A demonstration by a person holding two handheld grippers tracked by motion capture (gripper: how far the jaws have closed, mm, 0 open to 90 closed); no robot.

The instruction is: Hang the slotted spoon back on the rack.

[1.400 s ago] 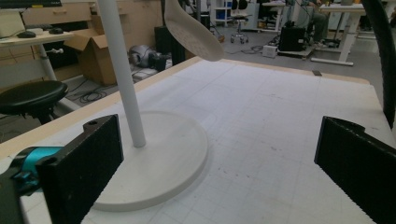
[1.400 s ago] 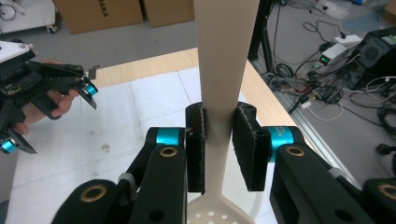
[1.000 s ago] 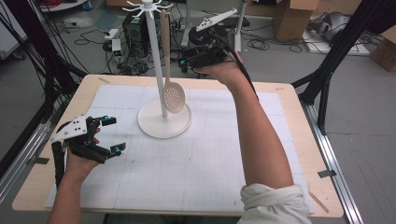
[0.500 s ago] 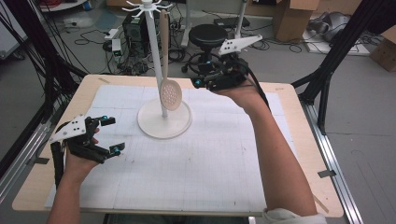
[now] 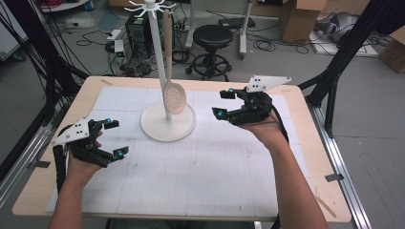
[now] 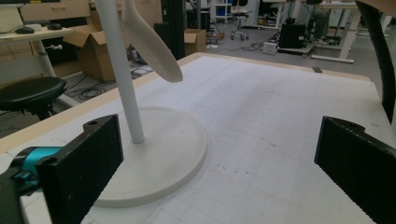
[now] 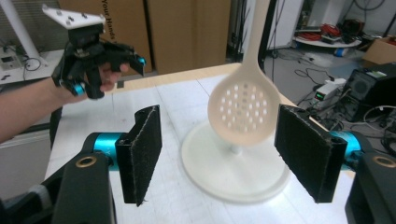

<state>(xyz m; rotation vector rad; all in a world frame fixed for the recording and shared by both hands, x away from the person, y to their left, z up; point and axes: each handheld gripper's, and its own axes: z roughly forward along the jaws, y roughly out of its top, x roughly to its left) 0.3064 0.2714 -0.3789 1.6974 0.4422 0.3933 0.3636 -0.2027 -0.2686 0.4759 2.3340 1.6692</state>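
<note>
A white stand with a round base and a tall pole stands at the back middle of the table. A pale slotted spoon hangs from a hook at its top, head down near the base. My left gripper hovers open at the front left, empty, facing the stand's base and the spoon. My right gripper is open and empty to the right of the stand. Between its jaws I see the spoon's head farther off, untouched, and the left gripper beyond.
A white gridded mat covers most of the wooden table. Behind the table stand a black stool, cardboard boxes and floor cables. Black frame posts flank the table.
My right gripper has come away from the stand's upper part, moving rightward and toward me to the stand's right side. The left gripper and the hanging spoon have stayed put.
</note>
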